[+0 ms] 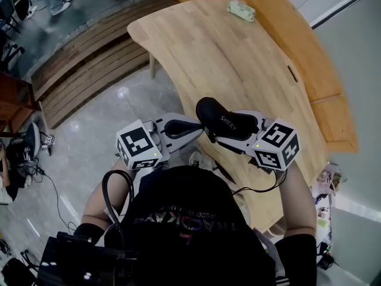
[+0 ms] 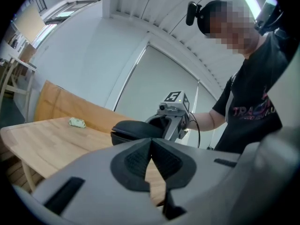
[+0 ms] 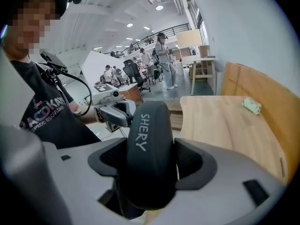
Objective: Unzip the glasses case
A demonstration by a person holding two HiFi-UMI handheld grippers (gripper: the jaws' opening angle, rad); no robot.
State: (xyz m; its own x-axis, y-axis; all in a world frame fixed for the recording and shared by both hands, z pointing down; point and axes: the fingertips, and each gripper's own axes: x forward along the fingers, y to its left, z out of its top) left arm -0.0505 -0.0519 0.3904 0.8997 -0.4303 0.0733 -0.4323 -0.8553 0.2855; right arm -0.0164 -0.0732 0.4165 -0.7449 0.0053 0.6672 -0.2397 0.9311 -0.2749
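Your black shirt [image 1: 178, 219] fills the bottom of the head view, and just above it, in the middle of the frame, the two grippers meet nose to nose in front of your chest. Your right gripper [image 3: 150, 170] has the black glasses case [image 3: 149, 144] clamped across its width, both pads pressed to its sides, with the white lettering on the shell facing up. The case is lifted clear of the wooden table [image 1: 238, 58], which runs to the upper right of the frame with only a small pale green object [image 1: 241, 9] near its far end. Your left gripper [image 2: 151, 159] is fully closed with nothing between its pads; in the left gripper view the case sits just beyond its tips, at frame centre, apart from them. From that side, the two halves of the shell look pressed together along a thin seam, so I judge the zip to be done up and the unzipping not yet begun. No view shows the zip pull, so I cannot tell which end it sits at. What is done is the steady hold; finding the pull, pinching it with the left gripper and running it round the seam are all left.
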